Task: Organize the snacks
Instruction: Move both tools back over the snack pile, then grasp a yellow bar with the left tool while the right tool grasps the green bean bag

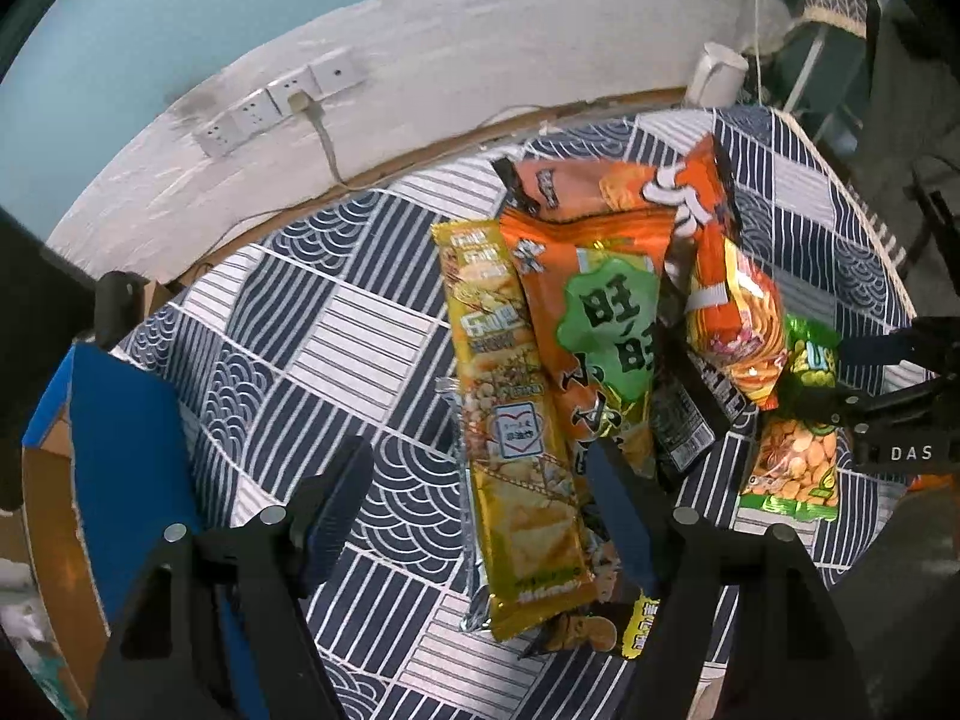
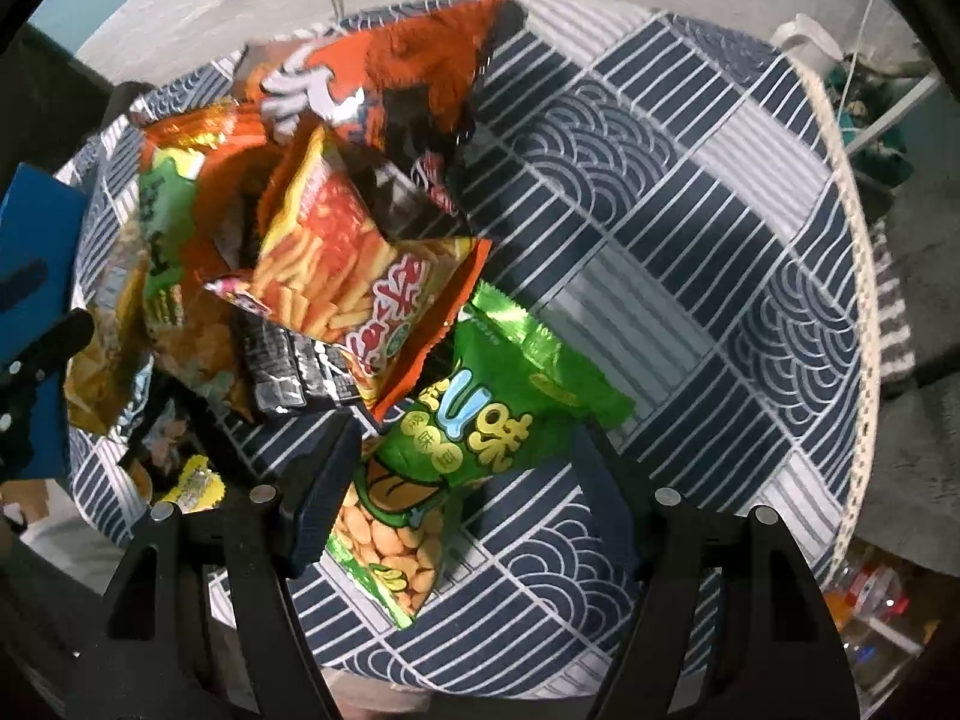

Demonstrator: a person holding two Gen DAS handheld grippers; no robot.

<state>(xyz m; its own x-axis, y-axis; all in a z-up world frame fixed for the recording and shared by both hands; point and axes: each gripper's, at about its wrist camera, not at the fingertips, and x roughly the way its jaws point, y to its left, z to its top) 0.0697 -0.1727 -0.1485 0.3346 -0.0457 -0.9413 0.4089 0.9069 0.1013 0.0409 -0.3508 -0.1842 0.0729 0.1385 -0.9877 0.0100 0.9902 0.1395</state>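
While both grippers hang with jaws apart and nothing clamped, seven or so snack packets lie heaped on one patterned tablecloth. The left gripper straddles a long gold packet; the right gripper straddles a green packet. Overlapping neighbours, like the orange packet, could likely be pinched too or dragged off. One blue box waits beside them.

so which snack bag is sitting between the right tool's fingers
The green peanut bag. It lies alone at the near edge of the pile, between the open right tool; the orange and gold packs sit further left, overlapping each other.
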